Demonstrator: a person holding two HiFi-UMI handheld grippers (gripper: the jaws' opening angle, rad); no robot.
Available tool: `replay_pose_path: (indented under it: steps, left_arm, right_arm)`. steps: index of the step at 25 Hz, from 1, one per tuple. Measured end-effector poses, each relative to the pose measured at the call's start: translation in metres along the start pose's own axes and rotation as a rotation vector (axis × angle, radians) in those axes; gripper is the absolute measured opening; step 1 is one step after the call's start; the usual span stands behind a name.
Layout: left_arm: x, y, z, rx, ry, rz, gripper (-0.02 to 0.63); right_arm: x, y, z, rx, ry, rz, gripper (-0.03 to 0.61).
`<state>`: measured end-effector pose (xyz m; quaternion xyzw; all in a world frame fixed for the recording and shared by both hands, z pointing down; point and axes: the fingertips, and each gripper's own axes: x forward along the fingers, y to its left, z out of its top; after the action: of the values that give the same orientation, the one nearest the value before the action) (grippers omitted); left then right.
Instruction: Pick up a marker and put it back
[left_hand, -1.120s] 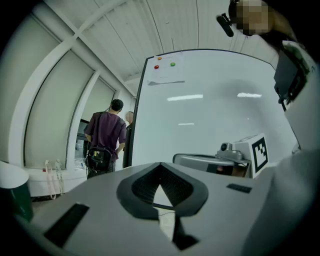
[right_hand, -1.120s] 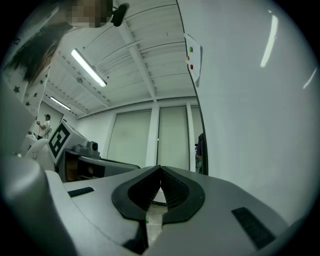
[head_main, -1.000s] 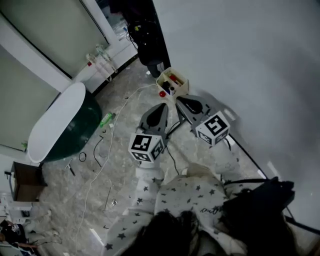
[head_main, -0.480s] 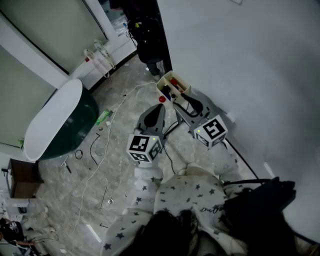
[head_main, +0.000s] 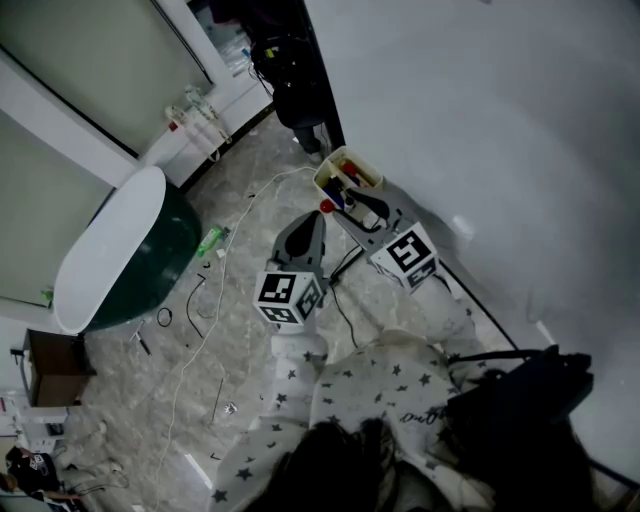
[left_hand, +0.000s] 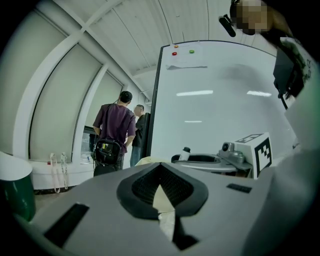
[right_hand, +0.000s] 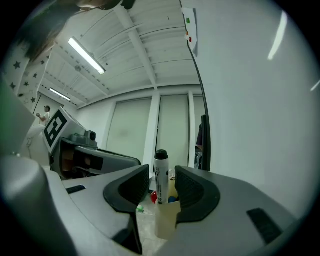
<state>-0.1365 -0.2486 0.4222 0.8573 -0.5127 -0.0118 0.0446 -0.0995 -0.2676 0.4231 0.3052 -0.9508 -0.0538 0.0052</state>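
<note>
R grpr (right_hand: 162, 186) jaws, just opened, stand clear astride upright marker (right_hand: 160, 170) in cream holder (right_hand: 166, 222), L grpr (left_hand: 160, 185) clenched empty; I judge pre-grasp or post-release: either calls for staying centred, no nudging.

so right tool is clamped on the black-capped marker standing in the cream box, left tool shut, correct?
Not clamped. The right gripper view shows the right tool open: its jaws have just been opening, and the marker stands between them in the cream box, with gaps either side. Left tool is shut.

Glossy whiteboard (left_hand: 215, 100), smooth plastic marker (right_hand: 161, 177)
</note>
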Motion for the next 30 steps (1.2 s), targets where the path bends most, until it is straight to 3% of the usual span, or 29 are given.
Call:
replay_pose_path:
  steps: [7,9,11,22,30]
  left_arm:
    - [0.001,0.014,-0.005,-0.008,0.004,0.013,0.000]
    - [0.003,0.017,-0.009,-0.009,0.005,0.013,0.000]
    - [0.005,0.018,-0.012,-0.009,0.008,0.011,0.000]
    - [0.000,0.006,0.000,-0.005,0.005,-0.018,0.000]
    - [-0.004,-0.015,0.031,0.007,-0.013,-0.051,0.000]
  right_arm:
    - [0.013,-0.004,-0.010,-0.050,0.062,-0.073,0.149]
    - [0.013,-0.007,-0.013,-0.081,0.066,-0.098,0.076]
    - [0.013,-0.006,-0.017,-0.097,0.066,-0.108,0.073]
    - [0.006,-0.008,0.006,-0.041,0.050,-0.108,0.069]
    - [-0.004,-0.006,0.039,-0.034,0.059,-0.065,0.069]
